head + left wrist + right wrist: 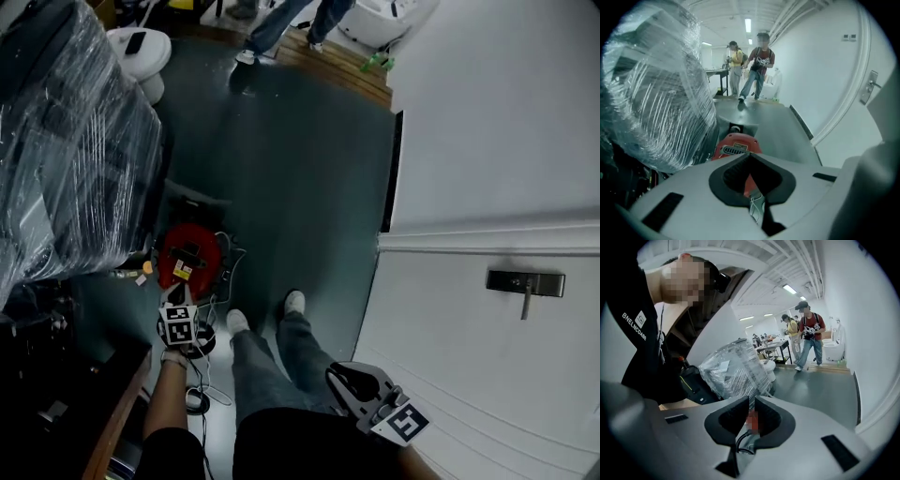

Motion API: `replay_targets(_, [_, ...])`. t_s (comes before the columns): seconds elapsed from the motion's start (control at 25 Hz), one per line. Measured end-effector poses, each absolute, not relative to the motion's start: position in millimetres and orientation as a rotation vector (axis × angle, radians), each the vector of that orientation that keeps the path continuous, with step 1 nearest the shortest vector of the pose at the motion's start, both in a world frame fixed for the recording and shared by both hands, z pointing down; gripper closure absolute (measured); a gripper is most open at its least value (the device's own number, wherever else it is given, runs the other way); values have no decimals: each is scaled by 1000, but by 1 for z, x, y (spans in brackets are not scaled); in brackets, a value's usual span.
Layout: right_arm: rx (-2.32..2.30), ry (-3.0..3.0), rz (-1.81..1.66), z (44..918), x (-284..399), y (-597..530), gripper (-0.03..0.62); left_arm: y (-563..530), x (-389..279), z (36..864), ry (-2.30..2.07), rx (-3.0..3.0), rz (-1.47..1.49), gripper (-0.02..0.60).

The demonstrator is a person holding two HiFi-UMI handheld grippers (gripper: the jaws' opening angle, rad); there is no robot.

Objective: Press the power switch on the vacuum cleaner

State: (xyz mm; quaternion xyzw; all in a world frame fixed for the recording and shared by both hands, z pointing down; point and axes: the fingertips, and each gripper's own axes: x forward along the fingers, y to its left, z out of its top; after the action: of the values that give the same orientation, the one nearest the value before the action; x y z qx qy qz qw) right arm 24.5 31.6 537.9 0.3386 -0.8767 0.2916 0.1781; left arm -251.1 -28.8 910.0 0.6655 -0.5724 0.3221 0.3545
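Note:
The red vacuum cleaner (190,255) stands on the dark floor beside a plastic-wrapped bulk; its top carries a black part and a yellow label. I cannot make out the switch itself. My left gripper (180,298) hovers just in front of the vacuum's near edge, pointing at it, jaws shut and empty. In the left gripper view the vacuum (736,143) shows right beyond the closed tips of the left gripper (750,155). My right gripper (345,377) hangs low by the person's right leg, far from the vacuum; the right gripper (752,401) has its jaws together, holding nothing.
A large plastic-wrapped bulk (66,150) fills the left. A white door with a handle (525,281) closes the right side. Cables (202,394) lie by a dark cabinet (94,403). Two people (759,61) stand at the far end near a wooden platform (337,66).

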Motion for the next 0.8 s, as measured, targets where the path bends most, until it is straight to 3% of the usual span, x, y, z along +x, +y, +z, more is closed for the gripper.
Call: replay_targets(0.8, [1002,-2653,808,463,76,13,539,-23,-113,555,-1428,2166,436,566])
